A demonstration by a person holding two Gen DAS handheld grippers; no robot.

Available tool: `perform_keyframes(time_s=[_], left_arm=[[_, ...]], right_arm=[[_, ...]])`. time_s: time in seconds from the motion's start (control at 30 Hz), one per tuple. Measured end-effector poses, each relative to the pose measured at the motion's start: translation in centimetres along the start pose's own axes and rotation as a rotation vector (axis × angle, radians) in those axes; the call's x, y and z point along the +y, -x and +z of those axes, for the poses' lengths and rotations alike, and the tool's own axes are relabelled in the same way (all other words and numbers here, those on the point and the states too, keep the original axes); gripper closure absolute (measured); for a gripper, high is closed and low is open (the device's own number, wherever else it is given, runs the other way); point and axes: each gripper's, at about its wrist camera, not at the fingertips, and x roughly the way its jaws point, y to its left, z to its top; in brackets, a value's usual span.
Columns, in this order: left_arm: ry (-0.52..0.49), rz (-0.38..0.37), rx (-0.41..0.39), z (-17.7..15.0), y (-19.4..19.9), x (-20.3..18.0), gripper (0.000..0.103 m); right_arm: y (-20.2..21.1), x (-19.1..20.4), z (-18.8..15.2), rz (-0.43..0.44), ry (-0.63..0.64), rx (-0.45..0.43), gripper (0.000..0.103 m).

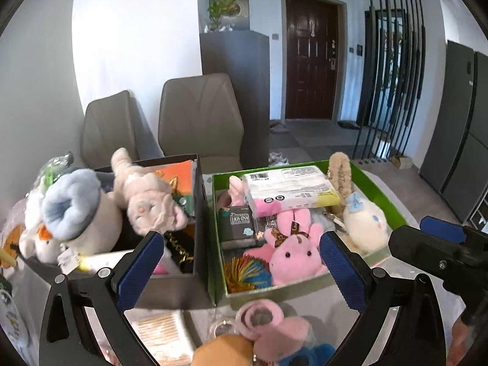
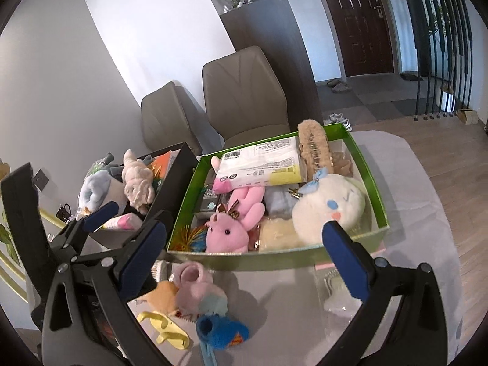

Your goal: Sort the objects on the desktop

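Note:
A green box (image 1: pixel 378 184) (image 2: pixel 367 164) holds a pink bunny (image 1: pixel 292 253) (image 2: pixel 228 228), a white round plush (image 1: pixel 366 222) (image 2: pixel 329 204), a white packet (image 1: pixel 289 189) and other small items. A black box (image 1: pixel 199 213) (image 2: pixel 180 167) left of it holds a beige plush (image 1: pixel 146 195) (image 2: pixel 137 183) and a blue-capped white plush (image 1: pixel 76 210). Loose on the table lie a pink sock (image 1: pixel 265 320) (image 2: pixel 195 286), an orange piece (image 1: pixel 225 350), a blue sock (image 2: pixel 219 329) and a yellow clip (image 2: pixel 164 329). My left gripper (image 1: pixel 241 268) is open and empty above them. My right gripper (image 2: pixel 247 256) is open and empty.
Two grey chairs (image 1: pixel 201 122) (image 2: pixel 244 91) stand behind the table. The right gripper shows at the left wrist view's right edge (image 1: pixel 439 244). A clear dish (image 2: pixel 335 289) sits near the green box's front right. The table edge curves at the right.

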Motion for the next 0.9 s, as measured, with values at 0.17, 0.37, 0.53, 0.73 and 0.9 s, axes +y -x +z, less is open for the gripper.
perform_keyframes(time_s=[0.17, 0.37, 0.53, 0.73, 0.9], left_arm=[[0.015, -0.005, -0.011, -0.9, 1.6, 0.5, 0.001], [0.014, 0.011, -0.014, -1.7, 2.3, 0.5, 0.001], [0.011, 0.023, -0.015, -1.7, 2.2, 0.3, 0.001], [0.014, 0.023, -0.006, -2.0, 1.8, 0.3, 0.001], [0.008, 0.014, -0.012, -2.1, 1.8, 0.2, 0.001]], right_arm=[[1.1, 0.4, -0.8, -0.008, 0.014, -0.001, 0.0], [1.5, 1.5, -1.7, -0.02, 0.039, 0.01, 0.0], [1.4, 2.0, -1.7, -0.018, 0.058, 0.011, 0.0], [1.1, 1.7, -1.6, -0.013, 0.048, 0.017, 0.0], [1.0, 2.0, -1.8, -0.011, 0.053, 0.021, 0.0]])
